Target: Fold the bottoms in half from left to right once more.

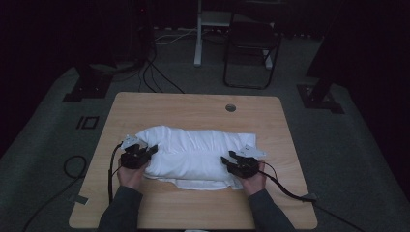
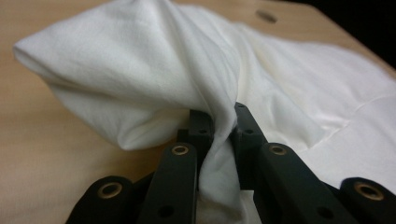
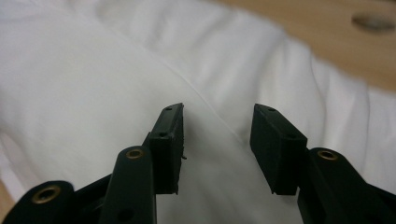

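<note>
A white cloth (image 1: 193, 152) lies bunched across the middle of the wooden table (image 1: 193, 108). My left gripper (image 1: 145, 153) is at the cloth's left end; in the left gripper view its jaws are shut on a pinched fold of the cloth (image 2: 219, 140), which lifts off the table. My right gripper (image 1: 232, 162) is at the cloth's right end. In the right gripper view its fingertips (image 3: 170, 135) stand apart over the cloth (image 3: 93, 93) with a clear gap between them and no fold pinched.
A round cable hole (image 1: 230, 108) sits near the table's far edge. Behind the table stand a dark chair (image 1: 251, 48) and a white post (image 1: 197, 34). Cables trail over the floor on the left (image 1: 72, 166) and right (image 1: 290, 193).
</note>
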Demonstrator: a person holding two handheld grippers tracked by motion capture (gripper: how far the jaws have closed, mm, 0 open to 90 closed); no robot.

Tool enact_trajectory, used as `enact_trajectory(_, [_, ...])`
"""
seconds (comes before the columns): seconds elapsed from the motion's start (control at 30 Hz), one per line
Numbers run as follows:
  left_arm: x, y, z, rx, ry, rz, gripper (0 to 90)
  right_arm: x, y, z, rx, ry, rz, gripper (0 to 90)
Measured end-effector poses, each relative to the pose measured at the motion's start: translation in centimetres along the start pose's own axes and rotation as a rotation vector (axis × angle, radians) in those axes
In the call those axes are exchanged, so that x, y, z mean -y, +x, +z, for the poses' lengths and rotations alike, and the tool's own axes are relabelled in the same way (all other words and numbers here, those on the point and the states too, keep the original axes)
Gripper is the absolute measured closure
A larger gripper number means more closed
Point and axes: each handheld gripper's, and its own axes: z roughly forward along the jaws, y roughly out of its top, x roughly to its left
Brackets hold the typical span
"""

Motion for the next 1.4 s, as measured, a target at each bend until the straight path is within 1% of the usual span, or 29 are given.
enact_trajectory(0.03, [-0.5,-0.4,-0.2,0.008,-0.013,0.010,82.0,-0.6,0.5,-0.1,-0.010,-0.017,-0.009,54.3])
enact_trajectory(0.07, [-0.7,-0.5,-0.3,0.015,-0.020,0.008,82.0,-1.5,1.5,0.1,-0.031,-0.026,-0.031,54.5])
enact_trajectory(0.1, [-0.9,-0.6,-0.4,0.017,-0.028,0.010,82.1,-1.9,1.9,0.4,-0.042,-0.027,-0.038,54.7])
enact_trajectory(0.17, [-1.2,-0.8,-0.6,0.023,-0.041,0.009,82.2,-2.4,2.5,1.4,-0.060,-0.015,-0.053,56.5])
enact_trajectory(0.2, [-1.4,-0.9,-0.7,0.029,-0.047,0.008,82.2,-2.5,2.8,2.0,-0.066,0.003,-0.063,57.8])
enact_trajectory(0.27, [-1.8,-1.3,-0.9,0.039,-0.060,0.020,82.4,-2.2,3.3,3.5,-0.058,0.068,-0.083,62.9])
enact_trajectory(0.33, [-2.2,-1.8,-1.1,0.054,-0.072,0.035,82.4,-1.5,3.9,5.1,-0.071,0.140,-0.108,65.3])
enact_trajectory(0.37, [-2.4,-2.2,-1.2,0.053,-0.079,0.049,82.5,-1.1,4.2,5.6,-0.066,0.138,-0.128,65.9])
enact_trajectory(0.4, [-2.7,-2.4,-1.2,0.050,-0.083,0.060,82.5,-1.0,4.3,5.7,-0.061,0.120,-0.126,66.1])
enact_trajectory(0.47, [-3.1,-2.9,-1.3,0.063,-0.093,0.066,82.5,-1.0,4.5,5.8,-0.055,0.119,-0.112,66.4])
enact_trajectory(0.53, [-3.5,-3.3,-1.3,0.061,-0.093,0.087,82.5,-1.1,4.4,5.7,-0.061,0.128,-0.110,66.5])
enact_trajectory(0.63, [-3.7,-3.8,-1.2,0.054,-0.092,0.097,82.4,-1.8,3.9,5.4,-0.089,0.160,-0.096,67.0])
enact_trajectory(0.67, [-3.8,-3.8,-1.2,0.053,-0.091,0.098,82.4,-2.1,3.6,5.1,-0.093,0.157,-0.093,69.1])
enact_trajectory(0.73, [-3.9,-3.8,-1.1,0.054,-0.090,0.094,82.4,-3.1,3.1,4.4,-0.070,0.117,-0.089,76.8])
enact_trajectory(0.77, [-3.9,-3.8,-1.0,0.053,-0.089,0.092,82.4,-3.6,2.6,4.2,-0.057,0.096,-0.076,79.0])
enact_trajectory(0.8, [-4.0,-3.8,-0.9,0.051,-0.086,0.093,82.4,-4.3,2.1,4.1,-0.039,0.088,-0.065,79.6])
enact_trajectory(0.83, [-4.0,-3.8,-0.9,0.053,-0.083,0.094,82.4,-4.9,1.8,4.2,-0.016,0.082,-0.066,79.6])
enact_trajectory(0.87, [-4.0,-3.8,-0.8,0.052,-0.084,0.092,82.4,-5.5,1.4,4.4,-0.004,0.073,-0.068,79.6])
enact_trajectory(0.93, [-4.0,-3.9,-0.8,0.052,-0.085,0.092,82.4,-6.6,1.0,5.5,-0.004,0.077,-0.050,79.2])
enact_trajectory(0.97, [-4.0,-3.9,-0.8,0.053,-0.085,0.093,82.4,-7.0,0.9,6.1,0.002,0.078,-0.052,78.6])
enact_trajectory(1.0, [-4.0,-3.9,-0.8,0.053,-0.085,0.093,82.4,-7.0,0.9,6.1,0.002,0.078,-0.052,78.6])
enact_trajectory(1.03, [-4.0,-4.0,-0.7,0.056,-0.086,0.092,82.4,-7.3,0.9,6.9,0.005,0.087,-0.055,78.3])
enact_trajectory(1.07, [-4.0,-4.1,-0.7,0.060,-0.087,0.092,82.4,-7.3,0.9,8.9,0.022,0.133,-0.061,78.5])
enact_trajectory(1.1, [-4.1,-4.1,-0.6,0.063,-0.084,0.093,82.4,-6.9,0.8,10.0,0.024,0.164,-0.055,79.7])
enact_trajectory(1.17, [-4.1,-4.3,-0.3,0.072,-0.078,0.096,82.4,-5.5,0.9,12.1,0.007,0.250,-0.025,82.2])
enact_trajectory(1.2, [-4.1,-4.4,-0.1,0.074,-0.081,0.100,82.4,-5.0,1.2,12.4,0.016,0.224,-0.043,82.7])
enact_trajectory(1.27, [-4.2,-4.6,0.0,0.081,-0.085,0.095,82.4,-5.3,1.5,12.3,0.031,0.249,-0.075,82.2])
enact_trajectory(1.33, [-4.3,-4.7,0.0,0.081,-0.088,0.096,82.4,-5.7,1.4,12.0,0.021,0.271,-0.100,77.4])
enact_trajectory(1.4, [-4.3,-4.8,-0.2,0.079,-0.092,0.102,82.4,-6.0,1.1,10.9,0.009,0.246,-0.080,72.8])
